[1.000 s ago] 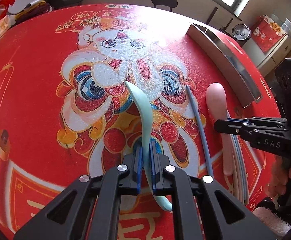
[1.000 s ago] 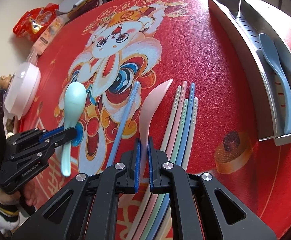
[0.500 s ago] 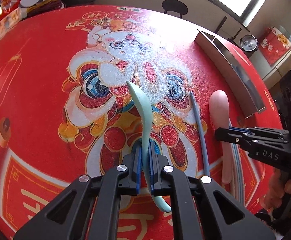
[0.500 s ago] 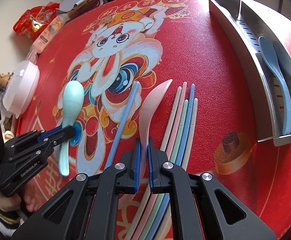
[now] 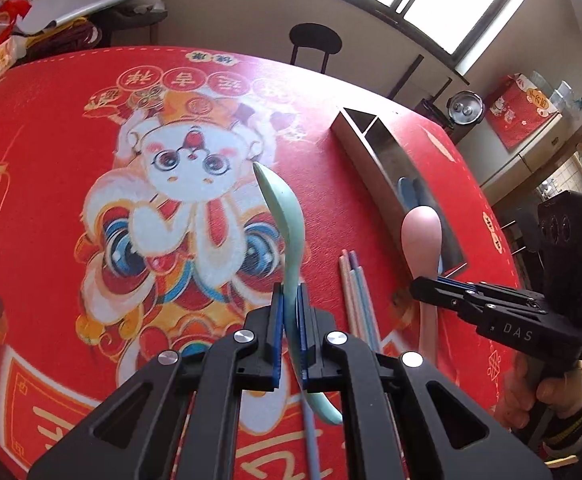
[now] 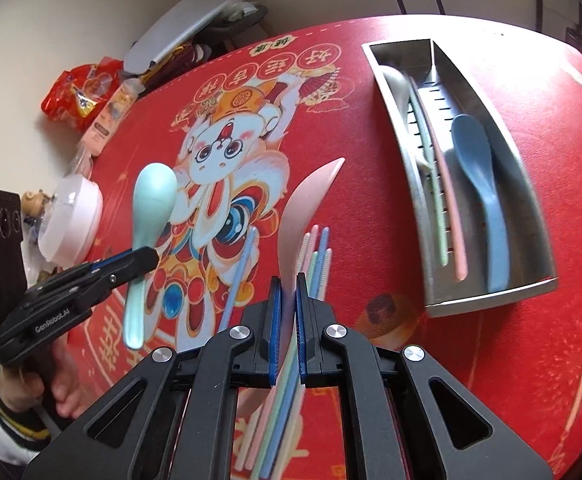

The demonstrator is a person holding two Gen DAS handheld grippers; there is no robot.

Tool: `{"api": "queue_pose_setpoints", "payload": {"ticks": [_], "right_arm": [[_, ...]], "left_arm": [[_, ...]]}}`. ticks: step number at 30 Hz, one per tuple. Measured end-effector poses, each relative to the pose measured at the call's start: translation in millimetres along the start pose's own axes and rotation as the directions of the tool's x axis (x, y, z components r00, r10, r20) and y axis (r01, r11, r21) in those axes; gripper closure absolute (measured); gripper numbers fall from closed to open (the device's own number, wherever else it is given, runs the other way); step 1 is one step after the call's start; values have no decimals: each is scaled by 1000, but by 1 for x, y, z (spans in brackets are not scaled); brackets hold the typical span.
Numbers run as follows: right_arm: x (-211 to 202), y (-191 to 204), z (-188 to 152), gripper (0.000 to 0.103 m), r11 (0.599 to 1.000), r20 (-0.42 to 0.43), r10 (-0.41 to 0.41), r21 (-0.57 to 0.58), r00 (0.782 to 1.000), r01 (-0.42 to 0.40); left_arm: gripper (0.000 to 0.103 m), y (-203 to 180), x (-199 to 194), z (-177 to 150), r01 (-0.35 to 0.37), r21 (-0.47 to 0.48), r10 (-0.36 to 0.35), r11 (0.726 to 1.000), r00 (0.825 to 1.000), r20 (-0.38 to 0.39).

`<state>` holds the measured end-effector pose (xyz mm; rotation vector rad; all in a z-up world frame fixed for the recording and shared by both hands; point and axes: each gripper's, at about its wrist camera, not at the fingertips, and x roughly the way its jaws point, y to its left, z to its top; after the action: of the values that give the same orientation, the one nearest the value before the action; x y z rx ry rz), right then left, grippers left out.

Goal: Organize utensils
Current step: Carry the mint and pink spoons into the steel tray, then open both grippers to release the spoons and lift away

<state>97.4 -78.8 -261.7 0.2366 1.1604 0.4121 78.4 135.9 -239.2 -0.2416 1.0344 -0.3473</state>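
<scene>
My left gripper [image 5: 289,312] pinches a smooth, curved mint spoon [image 5: 287,224]; my right gripper [image 6: 287,312] clamps a matte pink spoon [image 6: 303,208], both above the mat's [image 6: 491,360] near edge, over ridged chopsticks [image 6: 317,256]. A steel tray [image 6: 491,300] sits right.

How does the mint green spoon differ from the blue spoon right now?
The mint green spoon is pinched by its handle in the left gripper above the red mat, while the blue spoon lies loose in the steel tray. The green spoon's bowl sits high; the blue one rests flat, bowl toward the tray's far end. Both look like the same plastic soup-spoon shape.
</scene>
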Motion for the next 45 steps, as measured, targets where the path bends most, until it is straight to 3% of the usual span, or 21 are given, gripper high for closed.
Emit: {"api": "queue_pose_setpoints", "payload": {"ticks": [8, 14, 26, 32, 37, 45], "right_arm": [[-28, -62, 44, 96, 989, 12, -131, -69, 991, 132], [-22, -91, 76, 96, 966, -27, -207, -166, 978, 200], [13, -104, 88, 96, 960, -140, -208, -218, 968, 175], [12, -105, 93, 95, 948, -113, -250, -232, 962, 219], [-3, -109, 98, 95, 955, -71, -252, -180, 965, 236], [-42, -112, 83, 95, 978, 17, -205, -26, 979, 205]], "left_arm": [[97, -72, 36, 46, 85, 80, -84, 993, 996, -11], [97, -106, 74, 76, 104, 63, -101, 993, 994, -47], [97, -125, 142, 129, 49, -8, -49, 999, 993, -110], [96, -123, 162, 138, 28, -28, -31, 999, 990, -140], [84, -120, 150, 147, 47, -16, -48, 999, 993, -109], [14, -92, 79, 144, -7, -17, 8, 1000, 1000, 28]]}}
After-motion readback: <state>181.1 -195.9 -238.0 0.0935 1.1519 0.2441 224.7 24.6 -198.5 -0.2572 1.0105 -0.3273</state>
